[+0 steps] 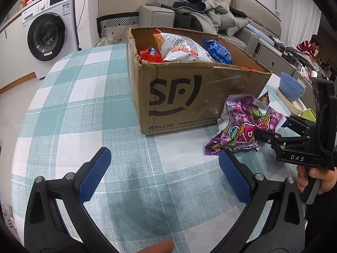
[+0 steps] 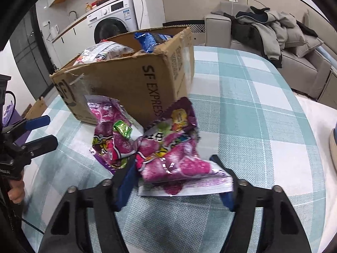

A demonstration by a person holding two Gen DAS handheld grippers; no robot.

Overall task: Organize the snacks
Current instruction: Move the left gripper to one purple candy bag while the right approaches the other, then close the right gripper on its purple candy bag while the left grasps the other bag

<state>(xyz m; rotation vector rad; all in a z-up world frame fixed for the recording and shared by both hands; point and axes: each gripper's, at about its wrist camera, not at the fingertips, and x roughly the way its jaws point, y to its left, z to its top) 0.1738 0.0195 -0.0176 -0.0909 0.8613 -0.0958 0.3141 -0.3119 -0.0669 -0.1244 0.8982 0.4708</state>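
- Where the checked teal-and-white tabletop [image 1: 69,113] fills both views, it is the largest surface; one only.
- One cardboard box [image 1: 189,92], printed "SF", stands open-topped on the tabletop. Counted inside from the left wrist view: one white snack bag [image 1: 181,48], one red bag [image 1: 150,54] to its left, one blue bag [image 1: 218,50] to its right; a further red edge shows at the far right rim, identity not clear.
- Background: one white washing machine [image 1: 49,38], one grey sofa [image 1: 160,14] piled with clothing, one seated person in red [image 1: 308,46], stacked blue bowls [image 1: 291,88] at the tabletop's right edge.
- Purple candy bags [image 2: 174,147]: two counted in the right wrist view, lying just beside the box's near corner, overlapping each other. The nearer one is raised at its lower edge; the other rests on the tabletop behind it, touching the box.
- Right tool [image 2: 174,183]: partly closed, blue pads pressed against both sides of the nearer purple candy bag, gripping its sealed end.
- Left tool [image 1: 164,177]: spread wide, nothing between its blue pads [image 1: 94,179], hovering over bare tabletop near the box front, well apart from the candy bags.
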